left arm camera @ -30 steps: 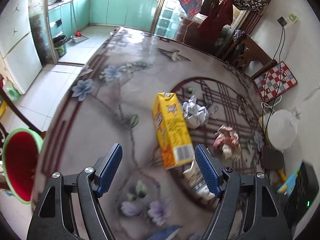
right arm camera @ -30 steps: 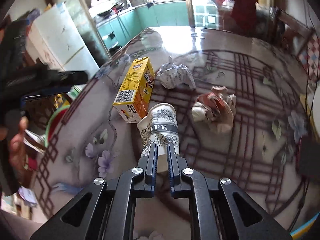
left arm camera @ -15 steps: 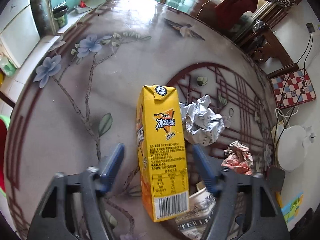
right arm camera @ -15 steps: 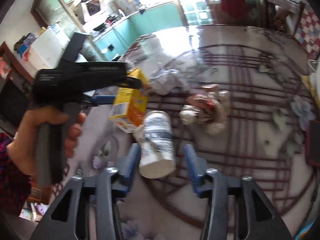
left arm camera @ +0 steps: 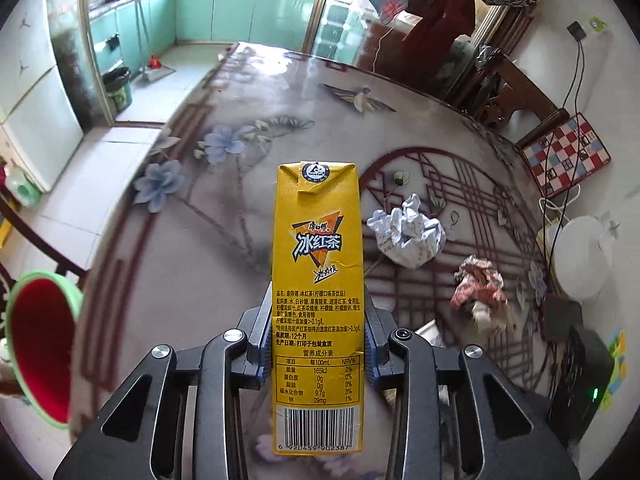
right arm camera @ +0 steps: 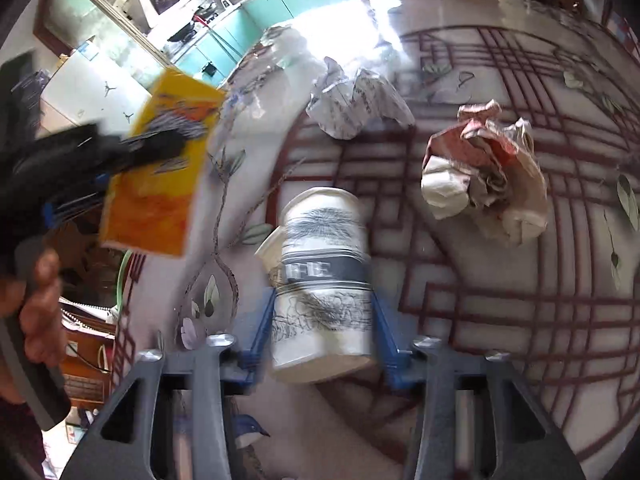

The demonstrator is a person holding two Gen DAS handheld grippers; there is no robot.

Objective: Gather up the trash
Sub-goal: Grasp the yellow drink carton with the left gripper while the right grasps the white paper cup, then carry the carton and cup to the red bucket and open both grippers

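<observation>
My left gripper [left arm camera: 318, 312] is shut on a yellow iced-tea carton [left arm camera: 318, 280] and holds it above the table. The carton also shows at the left of the right wrist view [right arm camera: 160, 164], blurred, with the left gripper [right arm camera: 60, 176] on it. My right gripper [right arm camera: 322, 312] has its blue pads against both sides of a white paper coffee cup [right arm camera: 324, 276] lying on the table. A crumpled white paper ball [left arm camera: 406, 234] and a crumpled red-and-white wrapper [left arm camera: 478, 284] lie on the table to the right; both show in the right wrist view, the paper ball [right arm camera: 356, 104] and the wrapper [right arm camera: 484, 176].
The glossy round table [left arm camera: 208, 240] has a floral and lattice pattern. A red bin with a green rim [left arm camera: 40, 356] stands below the table's left edge. A white appliance [left arm camera: 582, 256] and a black box [left arm camera: 576, 384] sit at the right.
My left gripper closed on the carton and lifted it off the table. My right gripper opened from shut, moved forward and closed around the cup.
</observation>
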